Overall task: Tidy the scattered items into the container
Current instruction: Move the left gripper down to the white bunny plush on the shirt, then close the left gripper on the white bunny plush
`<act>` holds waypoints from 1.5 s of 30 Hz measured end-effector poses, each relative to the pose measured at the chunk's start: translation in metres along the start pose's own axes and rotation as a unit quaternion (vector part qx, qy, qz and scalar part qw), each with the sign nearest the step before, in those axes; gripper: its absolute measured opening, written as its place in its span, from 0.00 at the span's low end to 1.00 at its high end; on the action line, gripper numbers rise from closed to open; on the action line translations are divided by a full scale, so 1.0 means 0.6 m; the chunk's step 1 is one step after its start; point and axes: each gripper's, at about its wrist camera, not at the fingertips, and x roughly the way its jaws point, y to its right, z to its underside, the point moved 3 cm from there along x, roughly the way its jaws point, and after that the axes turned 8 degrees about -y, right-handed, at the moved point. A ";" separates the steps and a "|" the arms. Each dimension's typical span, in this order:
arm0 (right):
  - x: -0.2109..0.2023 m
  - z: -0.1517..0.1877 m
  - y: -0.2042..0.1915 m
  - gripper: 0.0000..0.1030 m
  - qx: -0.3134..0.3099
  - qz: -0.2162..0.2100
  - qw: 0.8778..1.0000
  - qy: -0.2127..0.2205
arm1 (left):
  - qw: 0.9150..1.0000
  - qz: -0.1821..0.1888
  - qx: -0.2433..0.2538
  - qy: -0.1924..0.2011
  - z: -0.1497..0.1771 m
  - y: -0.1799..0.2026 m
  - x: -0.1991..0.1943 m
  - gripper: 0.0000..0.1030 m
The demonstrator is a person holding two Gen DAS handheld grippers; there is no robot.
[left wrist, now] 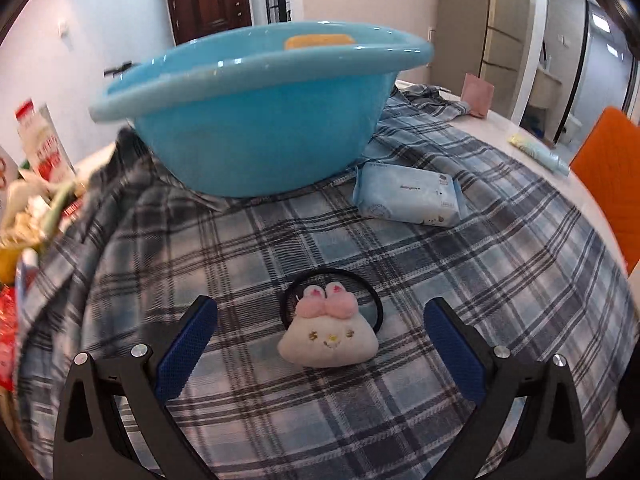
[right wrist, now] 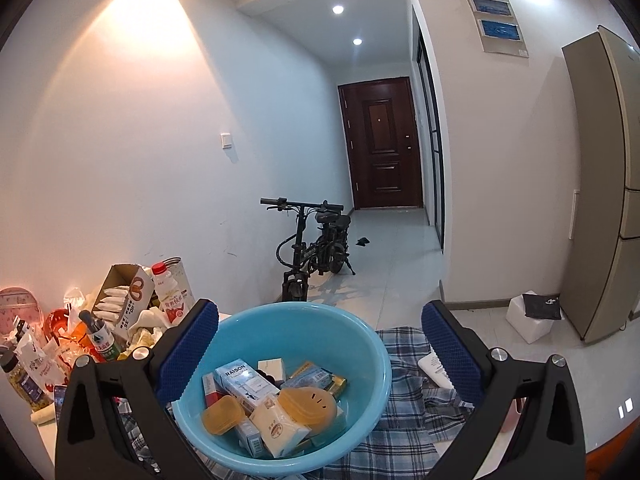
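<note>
A blue plastic basin (left wrist: 256, 120) stands on the plaid cloth (left wrist: 248, 248). In the right wrist view the basin (right wrist: 360, 344) holds several boxes, orange cases and a tissue pack (right wrist: 280, 424). A white plush bunny hair tie (left wrist: 328, 332) with a black elastic loop lies on the cloth between the fingers of my open left gripper (left wrist: 320, 340), which is not touching it. A blue wet-wipes pack (left wrist: 408, 196) lies right of the basin. My right gripper (right wrist: 320, 344) is open and empty, held above the basin.
Cluttered snacks, bottles and a milk carton (left wrist: 40, 144) sit at the table's left. A pale tube (left wrist: 540, 154) and pink pouch (left wrist: 478, 94) lie at the far right. An orange chair (left wrist: 608, 184) stands beside the table. A white tube (right wrist: 434, 368) lies right of the basin.
</note>
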 end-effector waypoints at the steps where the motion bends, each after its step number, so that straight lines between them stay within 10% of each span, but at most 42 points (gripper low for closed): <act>1: 0.001 0.001 0.000 1.00 0.000 0.001 1.000 -0.002 | 1.000 0.005 -0.006 0.000 0.001 -0.004 0.002 0.99; 7: 0.013 0.004 -0.003 1.00 -0.007 0.012 1.000 -0.019 | 1.000 0.014 -0.013 -0.012 0.007 -0.006 0.012 0.97; 22: 0.029 0.008 -0.040 1.00 -0.044 0.019 0.998 -0.029 | 1.000 -0.007 -0.021 -0.010 0.018 -0.023 0.006 0.40; 45: 0.018 0.015 -0.083 1.00 -0.105 0.023 0.994 -0.034 | 0.996 -0.003 -0.069 0.060 0.018 -0.078 -0.066 0.39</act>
